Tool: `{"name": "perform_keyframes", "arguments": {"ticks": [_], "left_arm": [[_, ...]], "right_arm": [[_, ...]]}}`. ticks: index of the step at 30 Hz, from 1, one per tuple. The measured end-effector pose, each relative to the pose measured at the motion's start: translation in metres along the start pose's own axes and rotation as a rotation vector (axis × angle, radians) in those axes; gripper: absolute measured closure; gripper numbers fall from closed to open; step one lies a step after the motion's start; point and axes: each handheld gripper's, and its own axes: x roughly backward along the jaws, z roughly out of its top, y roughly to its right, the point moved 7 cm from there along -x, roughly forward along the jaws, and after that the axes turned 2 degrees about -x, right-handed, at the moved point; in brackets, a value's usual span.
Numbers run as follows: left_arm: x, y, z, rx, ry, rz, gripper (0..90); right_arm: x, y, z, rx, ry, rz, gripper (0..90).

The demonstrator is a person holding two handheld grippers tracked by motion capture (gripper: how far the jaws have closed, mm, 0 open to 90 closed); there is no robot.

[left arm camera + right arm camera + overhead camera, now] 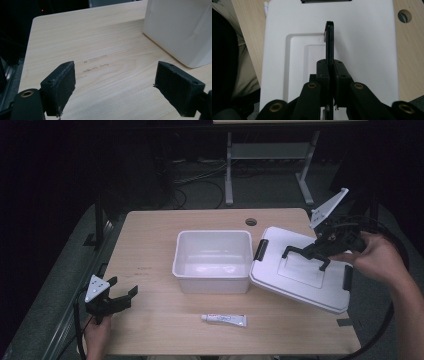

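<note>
Nearest to the person, a small white tube with a red label lies flat on the light wooden table, just in front of the open white plastic box. At the near left corner the left tongs rest low over the bare table, with jaws wide apart and nothing between them; the box wall stands near them. Farther right, the right tongs are clamped on the black handle of the flat white plastic lid. The lid is tilted, its left edge touching or just over the rim of the box, its right part over the table edge. I judge that the step in hand is carrying the lid by its handle. Whether it goes on or comes off, I cannot tell. The next move asks for a firm grip and keeping the lid level, since it hangs from a thin handle and may swing.
</note>
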Motion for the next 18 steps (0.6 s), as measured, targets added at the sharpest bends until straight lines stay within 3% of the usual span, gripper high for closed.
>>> {"name": "perform_keyframes", "arguments": {"ticks": [12,18], "left_arm": [[0.003,0.000,0.001,0.005,0.008,0.007,16.1],[0.004,-0.003,0.000,0.009,0.011,0.015,16.0]], "right_arm": [[-0.005,0.001,-0.036,-0.063,0.012,-0.011,84.3],[-0.026,0.004,-0.060,-0.107,0.000,0.011,84.2]]}}
